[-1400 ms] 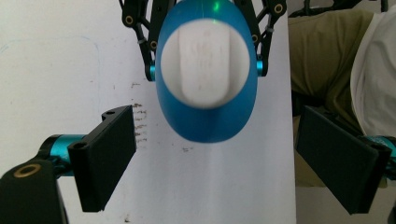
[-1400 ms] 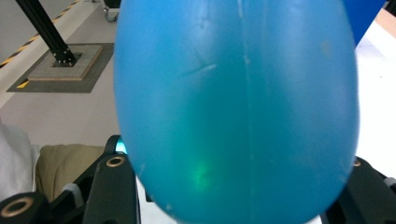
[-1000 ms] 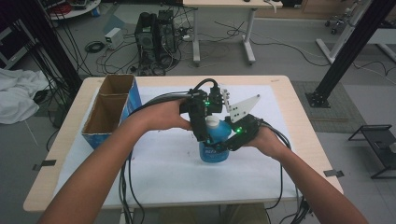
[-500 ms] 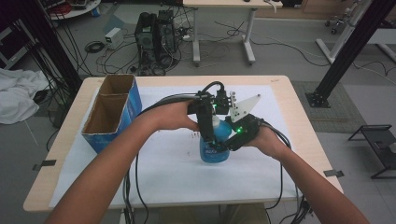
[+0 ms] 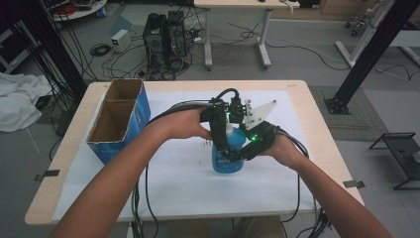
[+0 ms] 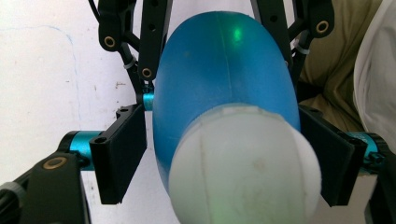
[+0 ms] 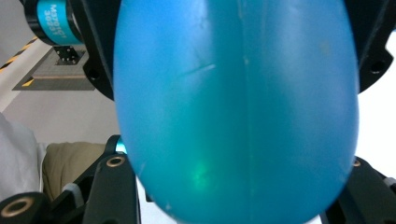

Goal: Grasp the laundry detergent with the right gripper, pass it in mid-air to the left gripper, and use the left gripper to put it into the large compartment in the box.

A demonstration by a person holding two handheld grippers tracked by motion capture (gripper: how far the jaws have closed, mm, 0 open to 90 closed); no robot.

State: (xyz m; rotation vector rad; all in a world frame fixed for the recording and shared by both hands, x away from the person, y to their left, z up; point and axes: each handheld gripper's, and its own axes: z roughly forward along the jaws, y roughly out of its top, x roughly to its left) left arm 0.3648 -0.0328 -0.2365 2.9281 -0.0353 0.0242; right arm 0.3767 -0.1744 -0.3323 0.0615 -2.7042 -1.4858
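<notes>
Two grippers meet at one blue bottle [image 5: 227, 157] that stands upright near the middle of the counter [image 5: 317, 134], on the white sheet [image 5: 173, 183] that covers most of it. Far left on the counter sits an open cardboard box [image 5: 119, 119] with blue sides and two compartments, well apart from the bottle. Next comes the person's left forearm, reaching in from the lower left to the left gripper [image 5: 221, 130], which comes at the bottle's white cap [image 5: 229, 130] from above. In the left gripper view its fingers [image 6: 119, 154] stand on either side of the white cap [image 6: 243, 168] and have just been closing; a narrow gap shows between the left finger and the bottle [image 6: 224, 70], so the grip is not yet firm, while the right finger sits hard against the cap's edge. Right of the bottle is the right gripper [image 5: 247, 148], with a grey plate [image 5: 260, 113] on top and a green light on its body. Its fingers are clamped on the bottle's body, and in the right gripper view the blue bottle [image 7: 238, 107] sits close up between the fingers, a green glint on its lower part.
</notes>
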